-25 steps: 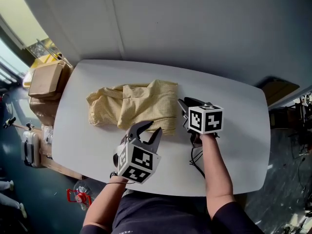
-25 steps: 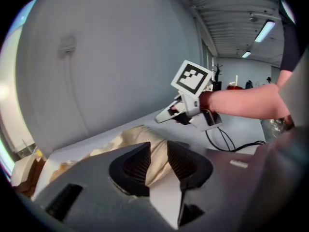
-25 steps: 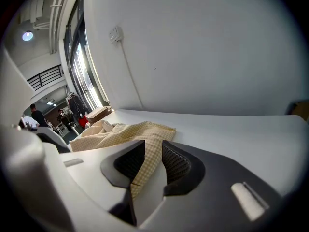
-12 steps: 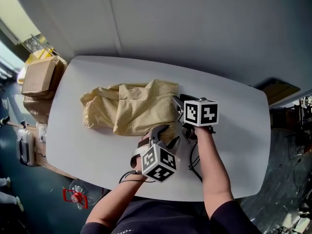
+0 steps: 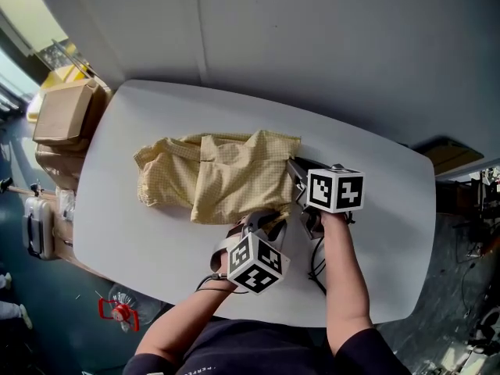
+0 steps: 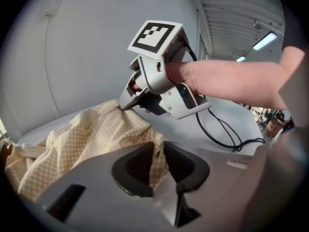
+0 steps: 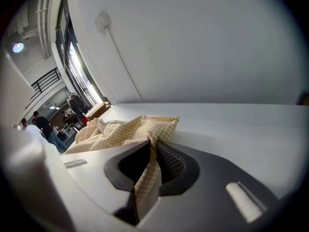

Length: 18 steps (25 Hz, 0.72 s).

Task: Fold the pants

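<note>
Yellow checked pants [image 5: 219, 172] lie crumpled on the white table [image 5: 383, 233]. My left gripper [image 5: 265, 218] is at their near right corner. In the left gripper view its jaws [image 6: 158, 154] have just been closing, and a fold of the pants [image 6: 91, 134] is pinched between them. My right gripper [image 5: 295, 169] is at the pants' right edge. It too has just been closing, and in the right gripper view [image 7: 151, 152] it grips a strip of the pants [image 7: 120, 128]. The left gripper view also shows the right gripper [image 6: 126, 103] with its tip on the cloth.
Cardboard boxes [image 5: 66, 114] stand off the table's left end. A black cable [image 5: 316, 261] trails on the table beside the right forearm. A grey wall rises behind the far edge. People [image 7: 42, 125] stand far off in the right gripper view.
My left gripper has moved right and down to the pants' near right corner and closed on the cloth. The right gripper has closed on the right edge.
</note>
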Each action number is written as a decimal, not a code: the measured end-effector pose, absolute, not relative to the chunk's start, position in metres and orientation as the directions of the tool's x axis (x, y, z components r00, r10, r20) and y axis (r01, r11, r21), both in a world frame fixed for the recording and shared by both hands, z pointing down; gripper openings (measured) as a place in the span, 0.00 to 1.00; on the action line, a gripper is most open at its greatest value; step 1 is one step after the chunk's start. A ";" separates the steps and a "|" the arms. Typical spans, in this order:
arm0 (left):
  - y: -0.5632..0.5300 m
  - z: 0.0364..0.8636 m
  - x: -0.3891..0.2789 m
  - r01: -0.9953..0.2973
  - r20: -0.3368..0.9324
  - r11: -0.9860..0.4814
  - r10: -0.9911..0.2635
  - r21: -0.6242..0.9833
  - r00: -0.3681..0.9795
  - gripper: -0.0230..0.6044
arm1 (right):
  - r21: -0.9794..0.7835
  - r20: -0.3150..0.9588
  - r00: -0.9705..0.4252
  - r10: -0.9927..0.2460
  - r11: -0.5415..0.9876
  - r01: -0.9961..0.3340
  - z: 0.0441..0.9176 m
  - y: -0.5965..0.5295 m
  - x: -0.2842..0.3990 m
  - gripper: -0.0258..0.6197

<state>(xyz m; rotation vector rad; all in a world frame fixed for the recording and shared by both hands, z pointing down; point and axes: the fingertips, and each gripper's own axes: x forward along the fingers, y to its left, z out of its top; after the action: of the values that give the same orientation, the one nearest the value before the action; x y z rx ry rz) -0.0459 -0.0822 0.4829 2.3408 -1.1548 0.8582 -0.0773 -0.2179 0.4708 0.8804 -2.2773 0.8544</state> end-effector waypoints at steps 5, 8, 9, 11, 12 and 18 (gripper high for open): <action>-0.075 0.424 -0.066 -0.801 0.560 -0.583 -0.621 0.137 0.548 0.11 | -0.357 0.606 -0.690 -0.396 0.640 -0.681 0.413 -0.206 -0.100 0.11; -0.069 0.387 -0.090 -0.816 0.493 -0.563 -0.676 0.135 0.548 0.11 | -0.379 0.548 -0.733 -0.403 0.661 -0.648 0.373 -0.198 -0.126 0.11; -0.066 0.377 -0.101 -0.822 0.472 -0.553 -0.693 0.137 0.545 0.11 | -0.383 0.530 -0.745 -0.405 0.670 -0.636 0.361 -0.195 -0.138 0.11; -0.061 0.362 -0.127 -0.837 0.441 -0.530 -0.724 0.136 0.530 0.11 | -0.380 0.500 -0.765 -0.405 0.691 -0.615 0.343 -0.188 -0.164 0.11; -0.058 0.356 -0.142 -0.846 0.432 -0.516 -0.739 0.132 0.517 0.11 | -0.377 0.490 -0.773 -0.403 0.702 -0.605 0.336 -0.185 -0.179 0.11; -0.031 0.348 -0.244 -0.914 0.433 -0.391 -0.809 0.107 0.397 0.11 | -0.384 0.417 -0.847 -0.330 0.780 -0.494 0.316 -0.155 -0.280 0.11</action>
<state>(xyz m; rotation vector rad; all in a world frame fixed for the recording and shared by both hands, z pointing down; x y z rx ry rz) -0.2437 -0.0314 0.3477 2.3319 -1.4974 0.4486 -0.2801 -0.1552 0.3162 0.6319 -2.6452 0.7020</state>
